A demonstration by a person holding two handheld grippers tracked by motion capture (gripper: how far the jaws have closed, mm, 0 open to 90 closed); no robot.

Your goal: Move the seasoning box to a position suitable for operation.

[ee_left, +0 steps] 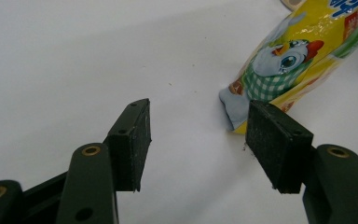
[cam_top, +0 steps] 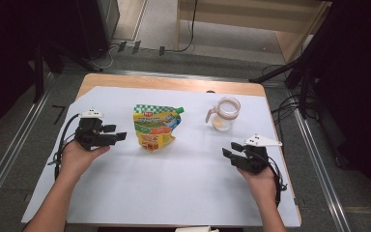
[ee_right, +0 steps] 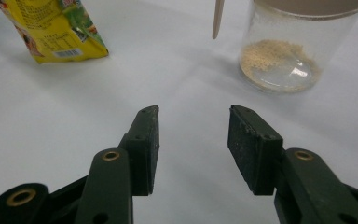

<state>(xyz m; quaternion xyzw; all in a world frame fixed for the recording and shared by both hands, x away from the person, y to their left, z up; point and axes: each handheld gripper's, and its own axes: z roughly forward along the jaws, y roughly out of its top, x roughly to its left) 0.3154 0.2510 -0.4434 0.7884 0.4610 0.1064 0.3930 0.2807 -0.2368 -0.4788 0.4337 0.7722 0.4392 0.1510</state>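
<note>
The yellow pouch point(cam_top: 155, 127) lies flat on the white surface point(cam_top: 174, 188), its green spout cap pointing toward the glass jar point(cam_top: 224, 114). Printed on the pouch are a green-checked band and a cartoon bird, seen in the left gripper view point(ee_left: 303, 56); its barcode corner appears in the right gripper view point(ee_right: 51, 32).

The left gripper point(cam_top: 121, 137) sits just beside the pouch, on the side away from the jar, held in the person's left hand point(cam_top: 77, 157). Its fingers point(ee_left: 133, 140) are spread wide and released, grasping nothing; one pad stands close to the pouch's lower corner, with a visible gap on the surface between them.

The glass jar stands upright on the surface, apart from the pouch on its spout side. It carries a handle and holds a thin layer of pale granules at the bottom point(ee_right: 282, 65).

The right gripper point(cam_top: 228, 152) rests well apart from the pouch, nearer the jar, held in the person's right hand point(cam_top: 261, 181). Its fingers point(ee_right: 251, 144) are also parted and released, empty, pointing toward the gap between pouch and jar.
</note>
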